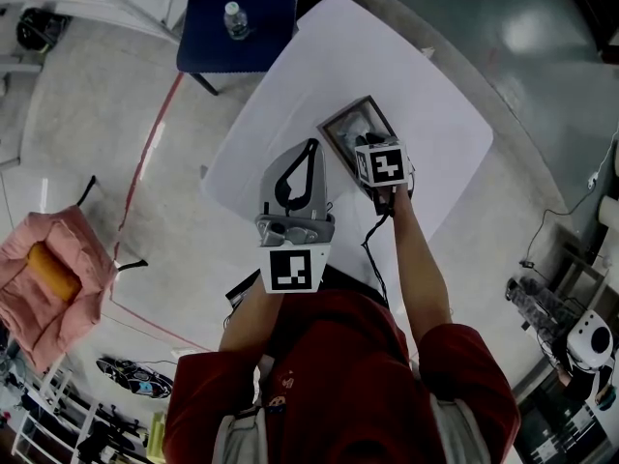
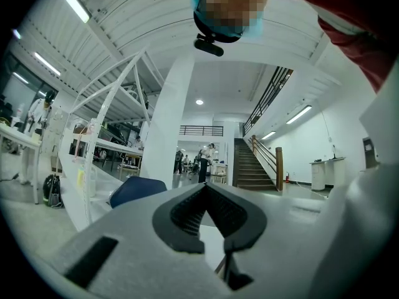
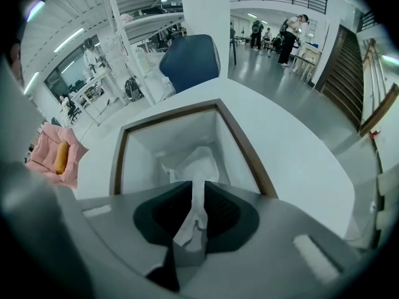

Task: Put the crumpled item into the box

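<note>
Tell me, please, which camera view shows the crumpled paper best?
The right gripper view: the right tool pinches the crumpled paper, whose loose end hangs over the open box. In the head view the tool covers it; only the box shows. The left gripper view faces the hall and misses it.

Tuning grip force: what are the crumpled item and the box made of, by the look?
The crumpled item: thin white paper or tissue, matte; sharp creases, pinched flat between the jaws of the right gripper. The box: likely cardboard or thin board; matte white walls, brown rim, flat straight panels. Which one is unclear.
</note>
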